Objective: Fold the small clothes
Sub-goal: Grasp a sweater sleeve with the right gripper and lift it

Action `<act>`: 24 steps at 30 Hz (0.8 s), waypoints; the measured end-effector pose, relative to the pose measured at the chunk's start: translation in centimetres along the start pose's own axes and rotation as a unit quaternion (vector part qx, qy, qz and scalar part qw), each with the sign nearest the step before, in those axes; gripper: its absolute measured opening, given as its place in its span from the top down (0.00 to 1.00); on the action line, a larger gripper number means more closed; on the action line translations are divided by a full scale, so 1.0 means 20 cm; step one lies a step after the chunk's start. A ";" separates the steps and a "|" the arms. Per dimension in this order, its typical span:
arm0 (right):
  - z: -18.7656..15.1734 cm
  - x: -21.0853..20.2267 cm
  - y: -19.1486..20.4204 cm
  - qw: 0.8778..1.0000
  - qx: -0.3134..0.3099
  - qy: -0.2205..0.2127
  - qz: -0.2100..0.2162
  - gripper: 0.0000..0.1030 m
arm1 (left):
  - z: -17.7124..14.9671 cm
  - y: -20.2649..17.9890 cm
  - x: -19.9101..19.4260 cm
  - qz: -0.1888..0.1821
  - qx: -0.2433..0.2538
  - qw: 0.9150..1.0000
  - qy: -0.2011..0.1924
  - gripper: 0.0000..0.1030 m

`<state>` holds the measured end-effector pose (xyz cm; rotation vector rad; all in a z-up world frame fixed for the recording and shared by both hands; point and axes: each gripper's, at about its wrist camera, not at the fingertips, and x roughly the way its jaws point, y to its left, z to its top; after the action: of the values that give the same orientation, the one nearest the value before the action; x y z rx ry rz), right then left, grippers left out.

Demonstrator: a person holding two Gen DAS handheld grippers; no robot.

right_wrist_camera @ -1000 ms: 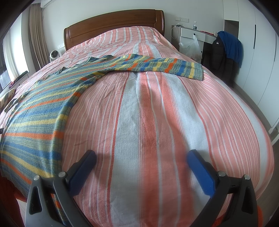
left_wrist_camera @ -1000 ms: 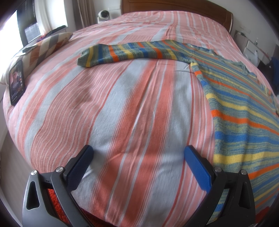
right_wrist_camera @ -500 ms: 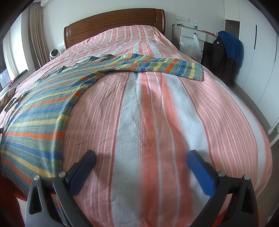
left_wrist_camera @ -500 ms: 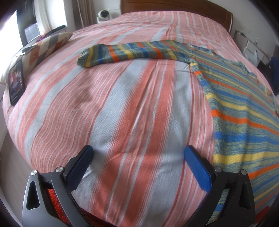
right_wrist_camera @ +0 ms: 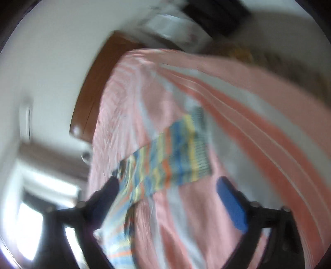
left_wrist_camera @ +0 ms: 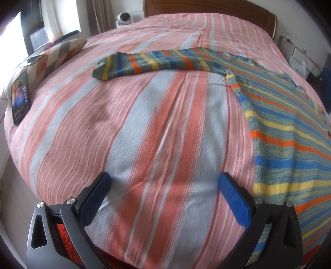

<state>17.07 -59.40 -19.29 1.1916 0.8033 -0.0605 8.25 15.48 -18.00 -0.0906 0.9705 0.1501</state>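
Note:
A striped knitted sweater [left_wrist_camera: 289,132] in blue, yellow, orange and green lies spread flat on the bed. Its left sleeve [left_wrist_camera: 153,63] stretches out to the left in the left wrist view. My left gripper [left_wrist_camera: 165,184] is open and empty, low over the bedspread near the bed's front edge, left of the sweater's body. The right wrist view is blurred and tilted. There my right gripper [right_wrist_camera: 167,184] is open, close above the right sleeve's cuff end [right_wrist_camera: 175,155]. Its left finger overlaps the sleeve; contact cannot be told.
The bed has a pink, orange and grey striped bedspread [left_wrist_camera: 155,128] and a wooden headboard [left_wrist_camera: 206,6]. A patterned pillow [left_wrist_camera: 53,58] and a phone [left_wrist_camera: 20,97] lie at its left edge. A small white fan [left_wrist_camera: 123,17] stands behind.
My right gripper has swung fast from the bed's front edge to the right sleeve, tilting; its view is now blurred. The left gripper and the sweater have not moved.

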 end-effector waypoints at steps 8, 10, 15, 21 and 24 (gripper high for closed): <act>0.15 0.13 -0.07 1.000 0.013 0.006 0.018 0.25 | 0.01 0.00 0.01 0.007 0.003 1.000 -0.005 0.00; 0.17 0.21 -0.03 1.000 -0.006 0.010 0.014 0.25 | 0.01 0.00 0.01 0.006 0.001 1.000 -0.004 0.00; 0.17 0.31 0.04 0.999 -0.042 0.007 -0.023 0.49 | 0.01 -0.01 0.02 0.007 0.002 1.000 -0.005 0.00; 0.14 0.25 0.28 0.990 -0.106 -0.039 -0.089 0.96 | 0.01 -0.01 0.02 0.006 0.002 1.000 -0.006 0.00; 0.05 0.26 0.63 0.980 -0.188 -0.033 -0.061 0.96 | 0.02 0.00 0.02 0.004 0.003 1.000 -0.007 0.00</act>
<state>26.98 -53.22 -12.11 0.7793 0.7872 -0.0463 8.73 15.50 -18.11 -0.0800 0.9581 0.1547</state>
